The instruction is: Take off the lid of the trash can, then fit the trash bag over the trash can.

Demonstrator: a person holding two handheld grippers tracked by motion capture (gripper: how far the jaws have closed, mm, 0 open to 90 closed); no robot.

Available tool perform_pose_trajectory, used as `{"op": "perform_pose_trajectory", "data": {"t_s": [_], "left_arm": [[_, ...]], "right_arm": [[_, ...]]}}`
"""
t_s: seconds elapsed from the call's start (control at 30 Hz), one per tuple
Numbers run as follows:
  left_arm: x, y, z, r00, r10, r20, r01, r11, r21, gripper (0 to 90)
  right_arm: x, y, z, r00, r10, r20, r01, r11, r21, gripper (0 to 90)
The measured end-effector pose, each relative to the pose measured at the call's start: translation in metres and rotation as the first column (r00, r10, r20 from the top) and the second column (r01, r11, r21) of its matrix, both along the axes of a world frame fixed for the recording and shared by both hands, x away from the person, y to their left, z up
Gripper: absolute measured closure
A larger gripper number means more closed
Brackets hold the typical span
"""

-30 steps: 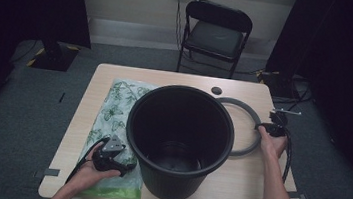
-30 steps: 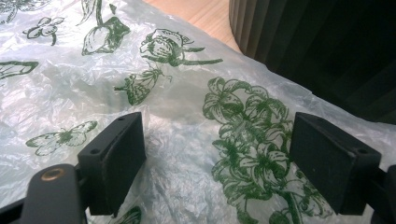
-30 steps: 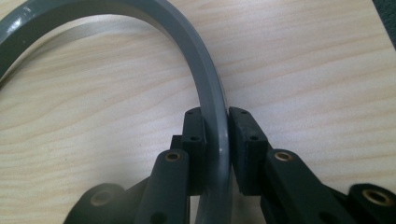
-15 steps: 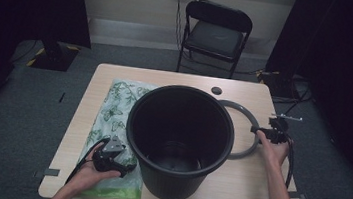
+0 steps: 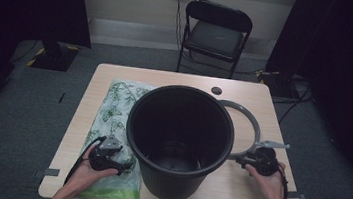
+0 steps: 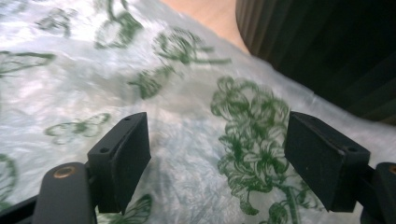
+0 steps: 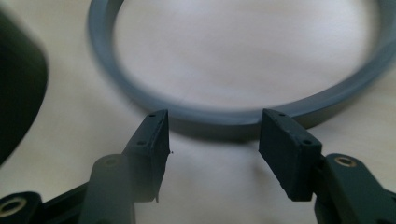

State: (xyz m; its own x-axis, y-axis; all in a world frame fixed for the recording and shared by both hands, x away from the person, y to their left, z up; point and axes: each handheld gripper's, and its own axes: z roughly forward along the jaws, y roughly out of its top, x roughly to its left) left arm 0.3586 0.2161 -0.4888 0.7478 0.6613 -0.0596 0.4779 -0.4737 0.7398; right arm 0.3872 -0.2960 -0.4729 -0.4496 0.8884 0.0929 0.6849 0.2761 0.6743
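Reaching in from the near table edge, both forearms lie low, each hand holding a gripper. The left gripper (image 5: pixel 122 163) rests over a green-printed plastic bag (image 6: pixel 187 107), jaws spread wide and closing slightly, with the film below them, not pinched. The right gripper (image 5: pixel 239 160) points at the grey ring (image 7: pixel 224 114) lying flat just ahead of its tips; its jaws have just been opening, with nothing between them. Between the grippers stands a black bucket (image 5: pixel 181 130), apparently empty inside.
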Motion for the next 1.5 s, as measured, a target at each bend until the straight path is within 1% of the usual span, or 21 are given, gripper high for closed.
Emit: {"op": "perform_pose_trajectory", "data": {"t_s": [0.07,0.17,0.23,0.3,0.4,0.5,0.57,0.6,0.67,0.73,0.83,0.93,1.0,1.03,1.13,1.23,1.27,1.37,1.43,1.47,1.5], "left_arm": [[0.002,0.007,0.009,0.9997,0.017,0.017,-0.017,0.9998,-0.012,23.1],[0.002,0.022,0.026,0.9945,0.081,0.066,-0.073,0.9913,-0.109,23.4],[0.008,0.029,0.033,0.9916,0.103,0.078,-0.095,0.9908,-0.097,23.8],[0.016,0.037,0.036,0.9801,0.162,0.115,-0.153,0.9849,-0.081,23.8],[0.033,0.052,0.034,0.9756,0.192,0.107,-0.184,0.9798,-0.078,23.9],[0.047,0.063,0.029,0.9682,0.239,0.074,-0.228,0.9642,-0.136,24.7],[0.058,0.069,0.025,0.9662,0.250,0.063,-0.247,0.9675,-0.055,24.7],[0.064,0.072,0.022,0.9598,0.274,0.060,-0.271,0.9611,-0.052,24.7],[0.072,0.079,0.017,0.9470,0.318,0.049,-0.312,0.9453,-0.095,24.7],[0.079,0.084,0.011,0.9395,0.340,0.045,-0.334,0.9372,-0.100,24.8],[0.088,0.090,0.002,0.9213,0.383,0.067,-0.377,0.9220,-0.089,25.5],[0.100,0.097,0.001,0.9237,0.383,0.008,-0.382,0.9220,-0.065,23.5],[0.107,0.100,0.001,0.9150,0.403,0.027,-0.400,0.9136,-0.073,23.3],[0.111,0.099,0.001,0.9152,0.403,0.016,-0.400,0.9131,-0.077,23.6],[0.124,0.096,-0.003,0.9272,0.373,-0.028,-0.374,0.9269,-0.029,20.6],[0.131,0.094,-0.010,0.9154,0.402,-0.012,-0.402,0.9155,0.001,21.0],[0.132,0.093,-0.012,0.9071,0.421,-0.004,-0.421,0.9070,-0.010,19.5],[0.134,0.090,-0.010,0.9044,0.427,0.001,-0.427,0.9042,0.020,18.8],[0.132,0.089,-0.011,0.9021,0.430,0.033,-0.431,0.9017,0.032,27.4],[0.130,0.089,-0.012,0.8928,0.448,0.044,-0.449,0.8933,0.015,32.0],[0.128,0.090,-0.012,0.8930,0.447,0.051,-0.448,0.8940,0.006,38.5]], "right_arm": [[-0.005,0.013,-0.003,0.9982,0.059,0.008,-0.059,0.998,-0.020,37.5],[-0.007,0.026,-0.008,0.9932,0.115,0.015,-0.115,0.993,-0.014,32.0],[-0.007,0.034,-0.014,0.9899,0.142,0.000,-0.142,0.989,-0.044,28.0],[-0.006,0.038,-0.017,0.9867,0.158,0.038,-0.155,0.985,-0.076,27.2],[-0.005,0.039,-0.021,0.9840,0.160,0.078,-0.155,0.986,-0.066,25.7],[-0.007,0.038,-0.024,0.9821,0.159,0.102,-0.154,0.987,-0.053,25.6],[-0.008,0.037,-0.026,0.9800,0.160,0.119,-0.156,0.987,-0.044,25.5],[-0.009,0.036,-0.026,0.9783,0.162,0.129,-0.158,0.987,-0.041,25.6],[-0.009,0.036,-0.027,0.9786,0.159,0.130,-0.155,0.987,-0.040,25.5],[-0.009,0.036,-0.027,0.9791,0.157,0.129,-0.153,0.987,-0.040,25.5],[-0.009,0.036,-0.027,0.9791,0.157,0.129,-0.153,0.987,-0.040,25.5],[-0.009,0.036,-0.027,0.9791,0.157,0.129,-0.153,0.987,-0.039,25.5],[-0.009,0.036,-0.027,0.9791,0.157,0.129,-0.153,0.987,-0.039,25.5],[-0.009,0.036,-0.027,0.9791,0.157,0.129,-0.153,0.987,-0.039,25.5],[-0.009,0.036,-0.027,0.9793,0.156,0.129,-0.152,0.988,-0.039,25.5],[-0.009,0.037,-0.027,0.9796,0.153,0.130,-0.149,0.988,-0.039,25.5],[-0.009,0.037,-0.027,0.9796,0.153,0.130,-0.149,0.988,-0.040,25.5],[-0.009,0.037,-0.027,0.9796,0.154,0.130,-0.150,0.988,-0.040,25.5],[-0.009,0.037,-0.027,0.9796,0.153,0.130,-0.149,0.988,-0.040,25.5],[-0.009,0.037,-0.027,0.9795,0.154,0.130,-0.150,0.988,-0.040,25.5],[-0.009,0.037,-0.027,0.9796,0.153,0.130,-0.149,0.988,-0.039,25.5]]}}
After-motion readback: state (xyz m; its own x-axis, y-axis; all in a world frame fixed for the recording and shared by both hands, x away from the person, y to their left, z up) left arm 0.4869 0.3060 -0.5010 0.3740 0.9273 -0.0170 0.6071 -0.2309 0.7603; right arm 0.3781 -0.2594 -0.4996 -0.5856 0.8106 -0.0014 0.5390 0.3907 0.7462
